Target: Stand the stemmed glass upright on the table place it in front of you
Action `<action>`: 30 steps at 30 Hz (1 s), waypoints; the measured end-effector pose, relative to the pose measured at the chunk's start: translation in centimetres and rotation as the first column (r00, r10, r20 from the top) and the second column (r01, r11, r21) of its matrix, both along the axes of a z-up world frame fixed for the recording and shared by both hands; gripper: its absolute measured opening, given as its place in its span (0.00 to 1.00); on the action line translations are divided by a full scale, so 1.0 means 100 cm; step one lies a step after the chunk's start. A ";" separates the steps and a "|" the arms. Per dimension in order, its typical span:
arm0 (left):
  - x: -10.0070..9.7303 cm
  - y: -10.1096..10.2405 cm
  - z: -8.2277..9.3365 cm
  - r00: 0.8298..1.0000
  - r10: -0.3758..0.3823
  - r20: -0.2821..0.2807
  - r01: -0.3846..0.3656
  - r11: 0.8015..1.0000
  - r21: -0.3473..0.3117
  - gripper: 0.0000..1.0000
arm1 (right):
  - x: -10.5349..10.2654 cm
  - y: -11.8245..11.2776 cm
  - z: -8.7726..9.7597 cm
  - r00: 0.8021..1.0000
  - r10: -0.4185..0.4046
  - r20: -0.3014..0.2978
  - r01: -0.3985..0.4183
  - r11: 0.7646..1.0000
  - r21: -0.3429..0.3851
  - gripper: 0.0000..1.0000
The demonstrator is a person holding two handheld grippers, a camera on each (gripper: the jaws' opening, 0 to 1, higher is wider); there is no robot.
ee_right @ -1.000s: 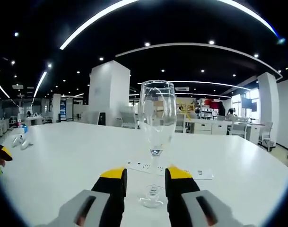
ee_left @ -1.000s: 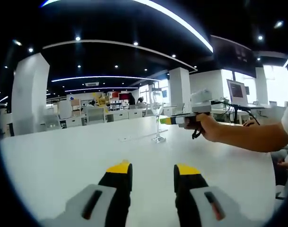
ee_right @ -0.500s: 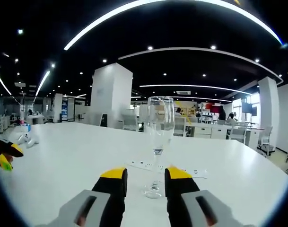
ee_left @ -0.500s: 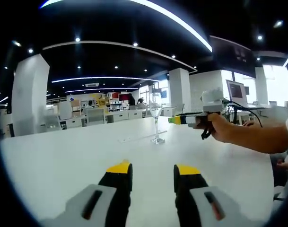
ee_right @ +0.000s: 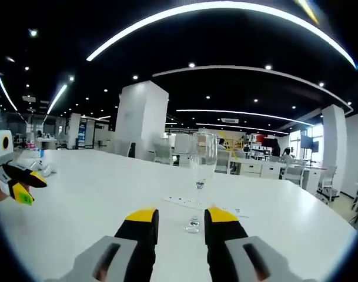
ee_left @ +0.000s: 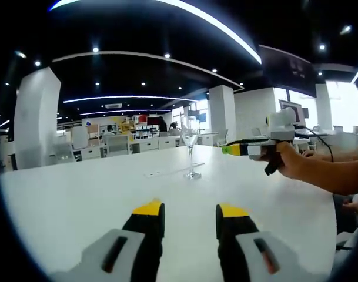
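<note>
Standing upright on the white table, the stemmed glass is keeping its long axis vertical, bowl up and foot flat on the tabletop, just beside a white power strip lying behind it. In the right gripper view the stemmed glass is showing straight ahead, beyond the tips of the right gripper, whose yellow-tipped jaws are sitting apart with nothing between them and well short of the stem. The left gripper is hovering low over the bare table, jaws likewise parted and holding nothing.

The left gripper view is showing the right gripper from the side, held in a hand to the right of the glass and clear of it. The right gripper view is catching the left gripper at its left edge.

Compared with a second ago, the right gripper is drawing back: then its jaws were flanking the stem, and now the glass is looking smaller and standing alone.
</note>
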State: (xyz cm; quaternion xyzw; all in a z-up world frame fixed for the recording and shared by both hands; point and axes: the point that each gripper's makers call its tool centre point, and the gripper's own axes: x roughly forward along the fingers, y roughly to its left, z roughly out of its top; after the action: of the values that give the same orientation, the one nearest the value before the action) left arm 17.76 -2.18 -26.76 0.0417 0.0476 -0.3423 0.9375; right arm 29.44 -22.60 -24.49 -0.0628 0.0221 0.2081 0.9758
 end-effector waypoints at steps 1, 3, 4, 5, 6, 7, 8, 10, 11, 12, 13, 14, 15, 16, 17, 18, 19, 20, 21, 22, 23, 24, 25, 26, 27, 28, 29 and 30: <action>-0.001 -0.001 0.000 1.000 -0.001 0.000 0.001 1.000 0.001 0.35 | -0.002 -0.001 -0.001 1.000 0.002 -0.004 -0.002 1.000 0.005 0.35; -0.001 -0.001 0.000 1.000 -0.002 0.001 0.002 1.000 -0.001 0.35 | -0.010 -0.001 -0.001 1.000 0.003 -0.007 -0.003 1.000 0.014 0.35; -0.002 -0.002 0.000 1.000 -0.003 0.001 0.003 1.000 -0.001 0.35 | -0.014 -0.003 -0.001 1.000 0.000 -0.006 0.000 1.000 0.017 0.35; -0.003 -0.002 0.000 1.000 -0.005 0.002 0.005 1.000 -0.002 0.35 | -0.018 -0.005 -0.001 1.000 -0.002 -0.005 0.002 1.000 0.021 0.35; -0.003 -0.002 0.000 1.000 -0.005 0.002 0.005 1.000 -0.002 0.35 | -0.027 -0.005 -0.002 1.000 -0.003 -0.005 0.003 1.000 0.027 0.35; -0.004 -0.002 0.000 1.000 -0.004 0.002 0.004 1.000 -0.001 0.35 | -0.029 -0.006 -0.003 1.000 -0.005 -0.007 0.005 1.000 0.029 0.35; -0.004 -0.002 0.000 1.000 -0.004 0.002 0.004 1.000 -0.001 0.35 | -0.036 -0.006 -0.004 1.000 -0.004 -0.011 0.004 0.999 0.032 0.35; -0.005 -0.002 0.000 1.000 -0.004 0.000 0.004 1.000 -0.004 0.35 | -0.042 -0.008 -0.005 1.000 -0.004 -0.015 0.004 0.999 0.038 0.36; -0.005 -0.002 -0.001 1.000 -0.002 -0.001 0.002 1.000 -0.002 0.35 | -0.046 -0.009 -0.005 1.000 -0.004 -0.016 0.005 0.999 0.040 0.36; -0.005 -0.002 -0.001 1.000 -0.001 -0.001 0.001 1.000 0.001 0.35 | -0.050 -0.010 -0.005 1.000 -0.005 -0.014 0.006 0.999 0.043 0.36; -0.005 -0.002 -0.002 1.000 -0.001 -0.002 0.001 1.000 0.002 0.35 | -0.053 -0.012 -0.006 1.000 -0.007 -0.013 0.008 0.999 0.048 0.36; -0.005 -0.002 -0.002 1.000 -0.002 -0.002 0.002 1.000 0.001 0.35 | -0.057 -0.013 -0.007 1.000 -0.006 -0.015 0.007 0.999 0.050 0.36; -0.006 -0.003 -0.002 1.000 -0.003 -0.003 0.003 1.000 0.000 0.35 | -0.060 -0.013 -0.008 1.000 -0.003 -0.017 0.004 0.999 0.051 0.36; -0.006 -0.003 -0.002 1.000 -0.005 -0.004 0.005 1.000 -0.001 0.35 | -0.064 -0.013 -0.009 1.000 -0.002 -0.019 0.002 0.999 0.049 0.36; -0.007 -0.004 -0.002 1.000 -0.005 -0.004 0.005 1.000 0.001 0.35 | -0.067 -0.013 -0.011 1.000 0.001 -0.022 0.000 0.999 0.045 0.36; -0.007 -0.004 -0.002 1.000 -0.004 -0.002 0.004 1.000 0.005 0.35 | -0.069 -0.013 -0.011 1.000 0.002 -0.023 -0.001 0.999 0.044 0.36; -0.008 -0.005 -0.002 1.000 -0.004 -0.001 0.004 1.000 0.006 0.35 | -0.072 -0.013 -0.012 1.000 0.002 -0.023 -0.001 0.999 0.039 0.36; -0.009 -0.005 -0.002 1.000 -0.005 0.000 0.005 1.000 0.004 0.35 | -0.074 -0.014 -0.013 1.000 0.000 -0.023 0.000 0.999 0.036 0.36; -0.010 -0.005 -0.002 1.000 -0.005 0.000 0.005 1.000 0.000 0.35 | -0.077 -0.014 -0.014 1.000 0.000 -0.023 0.001 0.999 0.034 0.36; -0.010 -0.005 -0.002 1.000 -0.004 0.000 0.004 1.000 0.000 0.35 | -0.079 -0.014 -0.015 1.000 0.001 -0.026 0.000 0.999 0.035 0.36; -0.010 -0.005 -0.002 1.000 -0.003 -0.001 0.003 1.000 0.001 0.35 | -0.081 -0.014 -0.016 1.000 0.002 -0.029 -0.001 0.999 0.037 0.36; -0.010 -0.005 -0.002 1.000 -0.002 -0.001 0.002 1.000 0.001 0.35 | -0.082 -0.014 -0.016 1.000 0.002 -0.029 -0.001 0.999 0.038 0.36; -0.010 -0.005 -0.002 1.000 -0.001 -0.001 0.001 1.000 -0.001 0.35 | -0.085 -0.014 -0.016 1.000 0.002 -0.029 -0.001 0.999 0.037 0.36; -0.011 -0.004 -0.002 1.000 0.000 -0.002 0.000 1.000 -0.003 0.35 | -0.088 -0.014 -0.017 1.000 0.002 -0.028 -0.001 0.999 0.037 0.36; -0.011 -0.004 -0.002 1.000 0.001 -0.001 -0.001 1.000 -0.001 0.35 | -0.089 -0.014 -0.017 1.000 0.002 -0.027 -0.001 0.999 0.036 0.36; -0.012 -0.004 -0.002 1.000 0.002 -0.001 -0.002 1.000 0.000 0.35 | -0.091 -0.014 -0.018 1.000 0.000 -0.026 0.001 0.999 0.036 0.36; -0.012 -0.003 -0.002 1.000 0.002 0.000 -0.002 1.000 0.001 0.35 | -0.092 -0.014 -0.018 1.000 -0.001 -0.026 0.002 0.999 0.038 0.36; -0.012 -0.003 -0.001 1.000 0.001 0.001 -0.001 1.000 0.000 0.35 | -0.094 -0.014 -0.018 1.000 -0.001 -0.027 0.002 0.999 0.040 0.36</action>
State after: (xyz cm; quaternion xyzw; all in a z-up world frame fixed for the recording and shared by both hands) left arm 16.57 -2.51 -26.90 0.0417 0.0473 -0.3417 0.9377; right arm 20.05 -23.99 -26.33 -0.0403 0.0309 0.2086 0.9767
